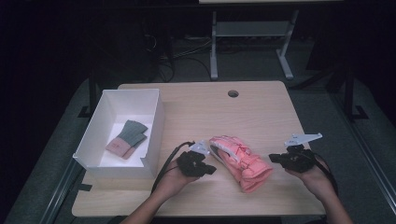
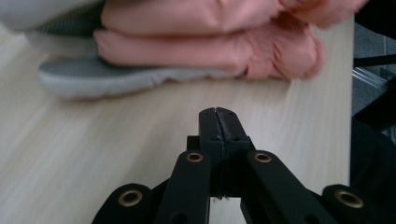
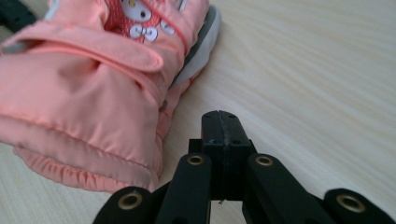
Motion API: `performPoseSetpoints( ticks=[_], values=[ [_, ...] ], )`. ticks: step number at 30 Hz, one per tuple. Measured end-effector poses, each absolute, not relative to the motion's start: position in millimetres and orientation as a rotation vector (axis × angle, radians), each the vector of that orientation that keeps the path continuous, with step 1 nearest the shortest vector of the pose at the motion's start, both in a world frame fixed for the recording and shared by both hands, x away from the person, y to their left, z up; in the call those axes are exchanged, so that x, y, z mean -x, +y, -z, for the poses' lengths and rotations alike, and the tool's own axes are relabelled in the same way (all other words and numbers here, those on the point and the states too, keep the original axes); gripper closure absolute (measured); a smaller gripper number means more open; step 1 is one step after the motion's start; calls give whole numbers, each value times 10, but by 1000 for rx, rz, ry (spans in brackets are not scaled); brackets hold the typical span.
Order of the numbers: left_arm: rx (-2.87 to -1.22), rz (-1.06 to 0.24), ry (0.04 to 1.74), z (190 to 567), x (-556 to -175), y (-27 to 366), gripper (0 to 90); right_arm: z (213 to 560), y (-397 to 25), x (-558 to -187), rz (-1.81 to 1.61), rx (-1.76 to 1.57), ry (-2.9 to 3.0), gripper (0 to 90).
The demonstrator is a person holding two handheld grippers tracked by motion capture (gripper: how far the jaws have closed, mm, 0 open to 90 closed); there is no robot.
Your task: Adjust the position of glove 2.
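Note:
A pair of pink padded gloves (image 1: 240, 161) with grey palms lies stacked on the wooden table (image 1: 261, 112), front centre. My left gripper (image 1: 211, 169) sits just left of the gloves, jaws pressed together on nothing. In the left gripper view the shut gripper (image 2: 217, 112) points at the pink gloves (image 2: 210, 46) a short way ahead. My right gripper (image 1: 272, 159) rests to the right of the gloves, also shut and empty. The right gripper view shows its closed tips (image 3: 219, 114) beside the gloves' cuff (image 3: 88, 107).
A white open box (image 1: 95, 140) stands at the table's left, holding a folded grey and pink knit glove (image 1: 127, 138). A round cable hole (image 1: 233, 93) is near the far edge. A desk frame and cables sit on the floor beyond.

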State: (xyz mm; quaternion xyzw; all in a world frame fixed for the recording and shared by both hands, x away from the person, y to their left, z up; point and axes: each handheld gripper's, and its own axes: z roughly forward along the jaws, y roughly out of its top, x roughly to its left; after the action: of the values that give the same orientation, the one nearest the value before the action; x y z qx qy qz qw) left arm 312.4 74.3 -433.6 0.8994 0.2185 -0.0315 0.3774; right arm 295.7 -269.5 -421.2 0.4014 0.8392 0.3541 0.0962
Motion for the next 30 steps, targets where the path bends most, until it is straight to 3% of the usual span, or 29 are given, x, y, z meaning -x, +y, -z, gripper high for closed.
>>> performPoseSetpoints(
  ticks=[9, 30],
  values=[
    [-2312, 74, 577, 4443, -3341, 420, 896, 4452, -2584, -2965, -977, -1139, 2637, 900],
    [-2306, 95, 595, 4466, -3508, 684, 896, 4528, -2030, -2814, -1119, -863, 2857, 900]
  ],
)
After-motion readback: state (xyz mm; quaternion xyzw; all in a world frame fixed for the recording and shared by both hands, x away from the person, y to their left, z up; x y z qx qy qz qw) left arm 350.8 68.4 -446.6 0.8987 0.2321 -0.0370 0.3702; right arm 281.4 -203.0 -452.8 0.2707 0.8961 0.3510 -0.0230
